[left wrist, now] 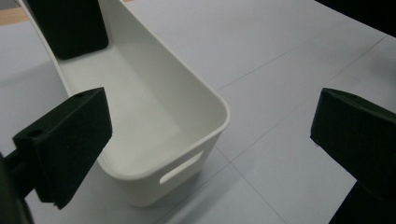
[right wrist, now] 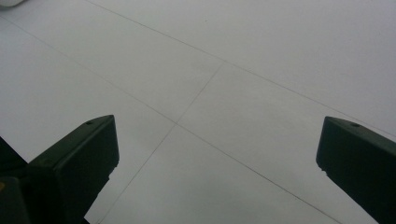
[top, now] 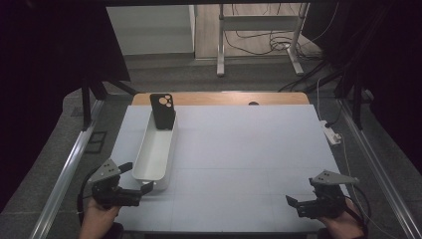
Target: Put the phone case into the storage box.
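- A lab-like recording space: black curtains (top: 45, 74) enclose the worktop (top: 239, 149).
- Loose cables (top: 259, 42) and a metal stand (top: 259, 35) sit behind.
- A power strip (top: 332, 133) lies beside it.

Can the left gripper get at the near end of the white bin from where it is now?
Probably yes. The left gripper is open, its jaws standing either side of the white bin's near end, and nothing lies between them. The black phone case leans at the far end, out of the way.

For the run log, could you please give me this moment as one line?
left tongs: open, straddling near end of white bin | right tongs: open, over bare mat | black phone case: leaning upright at bin's far end
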Action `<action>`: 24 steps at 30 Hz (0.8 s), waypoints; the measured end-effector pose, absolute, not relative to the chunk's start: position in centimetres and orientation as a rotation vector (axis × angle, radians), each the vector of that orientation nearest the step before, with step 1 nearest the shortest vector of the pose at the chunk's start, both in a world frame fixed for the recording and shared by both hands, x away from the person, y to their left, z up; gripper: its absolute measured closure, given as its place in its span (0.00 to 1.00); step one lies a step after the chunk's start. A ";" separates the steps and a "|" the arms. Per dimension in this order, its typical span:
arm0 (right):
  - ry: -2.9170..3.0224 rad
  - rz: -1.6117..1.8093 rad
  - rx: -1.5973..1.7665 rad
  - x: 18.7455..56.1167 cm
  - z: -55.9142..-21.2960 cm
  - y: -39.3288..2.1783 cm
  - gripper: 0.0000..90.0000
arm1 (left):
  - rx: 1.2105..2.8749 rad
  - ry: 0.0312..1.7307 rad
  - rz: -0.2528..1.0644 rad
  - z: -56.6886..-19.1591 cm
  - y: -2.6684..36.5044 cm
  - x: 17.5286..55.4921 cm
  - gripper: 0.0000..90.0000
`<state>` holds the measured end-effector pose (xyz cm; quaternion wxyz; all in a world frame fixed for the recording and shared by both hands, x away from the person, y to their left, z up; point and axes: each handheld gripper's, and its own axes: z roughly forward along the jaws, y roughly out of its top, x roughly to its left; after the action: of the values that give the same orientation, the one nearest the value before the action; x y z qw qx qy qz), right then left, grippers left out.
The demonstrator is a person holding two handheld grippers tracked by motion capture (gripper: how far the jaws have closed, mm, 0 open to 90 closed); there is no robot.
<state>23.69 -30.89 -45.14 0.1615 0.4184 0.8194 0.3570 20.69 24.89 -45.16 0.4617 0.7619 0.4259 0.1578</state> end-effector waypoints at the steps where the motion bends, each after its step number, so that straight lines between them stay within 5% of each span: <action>1: 2.339 1.019 1.194 23.7 -45.1 -30.9 0.00 | 1.875 1.051 0.392 -45.2 25.0 20.6 0.00; 24: 2.343 1.018 1.192 23.7 -45.2 -30.9 0.00 | 1.919 1.135 0.413 -46.3 26.7 18.8 0.00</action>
<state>23.69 -30.87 -45.16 0.1607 0.4173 0.8203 0.3565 18.77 26.66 -46.33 0.4233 0.7668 0.4534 0.1651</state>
